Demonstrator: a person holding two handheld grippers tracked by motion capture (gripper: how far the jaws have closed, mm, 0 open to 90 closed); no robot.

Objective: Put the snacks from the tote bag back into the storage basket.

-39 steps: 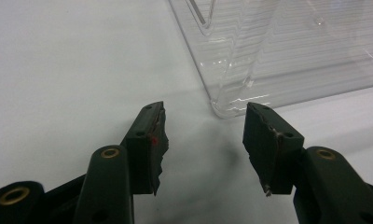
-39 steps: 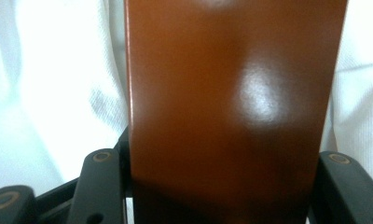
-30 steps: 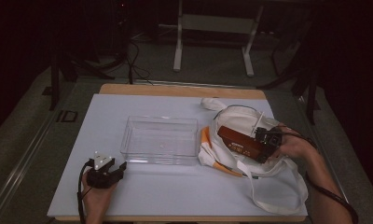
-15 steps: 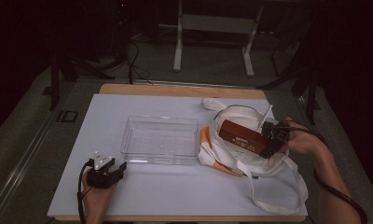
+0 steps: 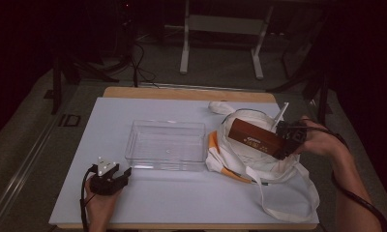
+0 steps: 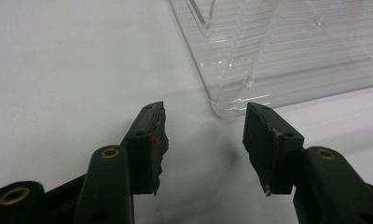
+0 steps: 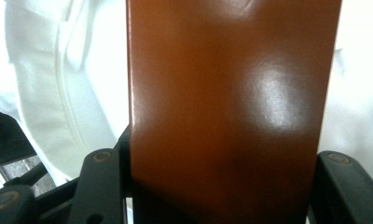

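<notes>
A: Right gripper (image 5: 287, 141) status?
B: Clamped on one end of a brown box (image 5: 255, 137). In the right gripper view the box (image 7: 231, 107) sits squeezed between both jaws, glossy brown face toward the camera.
A: Where's the box relative to the bag?
B: Held tilted above the mouth of the white tote bag (image 5: 259, 169), free end pointing toward the clear tray. Cannot tell if its lower edge touches the fabric. Bag has orange trim on its left side, and its straps trail toward the near edge of the surface (image 5: 182, 203).
A: Left gripper (image 5: 109, 180)?
B: Jaws apart, nothing between them. Resting low on the surface at the near-left, hand (image 5: 100, 205) behind it. In the left gripper view (image 6: 203, 140) the near corner of the clear plastic tray (image 6: 278, 56) is just beyond the fingertips, not touching.
A: Tray position?
B: Centre of the surface, tray (image 5: 166, 145) just left of the bag, nothing visible inside it.
</notes>
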